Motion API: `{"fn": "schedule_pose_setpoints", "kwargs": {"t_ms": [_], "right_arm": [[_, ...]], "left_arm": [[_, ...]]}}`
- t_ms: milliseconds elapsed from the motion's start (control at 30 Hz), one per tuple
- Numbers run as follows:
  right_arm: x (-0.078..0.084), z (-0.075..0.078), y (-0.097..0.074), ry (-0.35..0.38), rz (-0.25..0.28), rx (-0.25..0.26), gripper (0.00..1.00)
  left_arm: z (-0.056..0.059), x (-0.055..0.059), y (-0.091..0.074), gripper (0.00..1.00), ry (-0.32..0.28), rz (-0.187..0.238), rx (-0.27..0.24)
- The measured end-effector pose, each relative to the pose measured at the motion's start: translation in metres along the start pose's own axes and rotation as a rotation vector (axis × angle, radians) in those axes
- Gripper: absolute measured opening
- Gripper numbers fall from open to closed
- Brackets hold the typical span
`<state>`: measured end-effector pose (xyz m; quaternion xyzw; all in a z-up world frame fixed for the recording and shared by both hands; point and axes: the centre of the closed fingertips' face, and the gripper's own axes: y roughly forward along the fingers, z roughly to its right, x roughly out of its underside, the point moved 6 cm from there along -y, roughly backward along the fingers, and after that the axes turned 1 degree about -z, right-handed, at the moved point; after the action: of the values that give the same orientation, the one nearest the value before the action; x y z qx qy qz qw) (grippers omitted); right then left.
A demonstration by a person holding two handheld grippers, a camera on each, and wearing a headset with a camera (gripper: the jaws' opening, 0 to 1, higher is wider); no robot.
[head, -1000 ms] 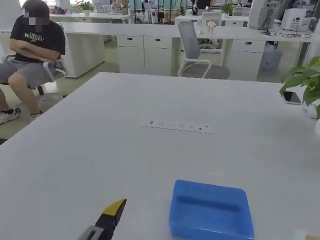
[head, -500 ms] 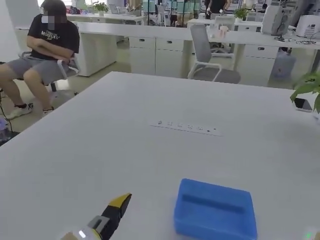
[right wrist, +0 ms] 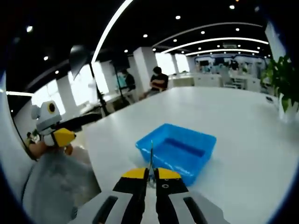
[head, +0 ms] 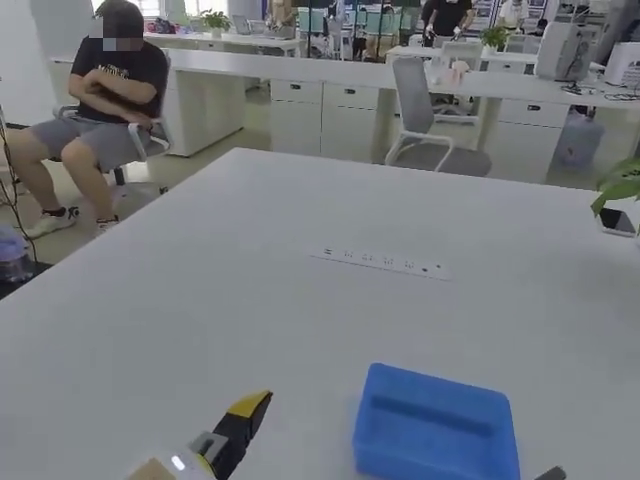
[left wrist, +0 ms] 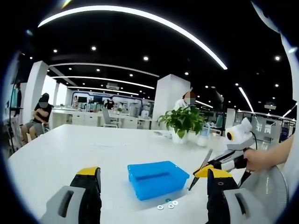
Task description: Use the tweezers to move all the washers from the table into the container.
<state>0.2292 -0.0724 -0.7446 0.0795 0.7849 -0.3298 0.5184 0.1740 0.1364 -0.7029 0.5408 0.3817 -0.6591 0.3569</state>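
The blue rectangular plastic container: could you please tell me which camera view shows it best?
The left gripper view: the blue rectangular plastic container sits whole, with nothing in front. The right gripper view shows it larger, but the thin metal tweezers cross it. The head view crops its near edge.

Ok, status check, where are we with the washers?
Left gripper jaws open, holding nothing. Right gripper shut on the tweezers. Washers lie on the table beside the blue container. No obstacle seen near them.
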Motion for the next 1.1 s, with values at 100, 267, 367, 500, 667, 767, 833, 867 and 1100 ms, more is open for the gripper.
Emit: {"fn": "schedule_pose_setpoints", "kwargs": {"t_ms": [100,267,367,500,667,767,833,867,1100], "right_arm": [[-0.006,0.004,-0.003,0.001,0.005,0.017,0.03],[-0.021,0.008,-0.007,-0.047,0.009,0.016,0.03],[-0.029,0.013,-0.008,-0.074,-0.014,0.014,0.03],[-0.041,0.019,-0.007,-0.095,-0.026,0.001,0.03],[-0.056,0.028,0.001,-0.113,-0.046,0.012,0.03],[-0.061,0.031,0.008,-0.107,-0.058,0.019,0.03],[-0.063,0.035,0.015,-0.102,-0.073,0.021,0.03],[-0.063,0.036,0.017,-0.101,-0.074,0.023,0.03],[-0.061,0.045,0.032,-0.094,-0.124,0.019,0.03]], "left_arm": [[0.001,0.001,0.000,0.96,0.005,-0.008,0.006],[0.002,0.004,0.002,0.96,0.006,-0.033,0.013],[0.003,0.007,0.003,0.96,0.014,-0.058,0.013],[0.001,0.007,0.003,0.96,0.013,-0.056,0.005],[0.002,0.007,0.002,0.95,0.020,-0.058,0.008],[0.001,0.008,0.002,0.95,0.021,-0.059,0.009],[0.001,0.008,0.003,0.95,0.019,-0.064,0.008],[0.002,0.008,0.003,0.94,0.019,-0.065,0.009],[0.003,0.009,0.003,0.92,0.018,-0.072,0.014]]}}
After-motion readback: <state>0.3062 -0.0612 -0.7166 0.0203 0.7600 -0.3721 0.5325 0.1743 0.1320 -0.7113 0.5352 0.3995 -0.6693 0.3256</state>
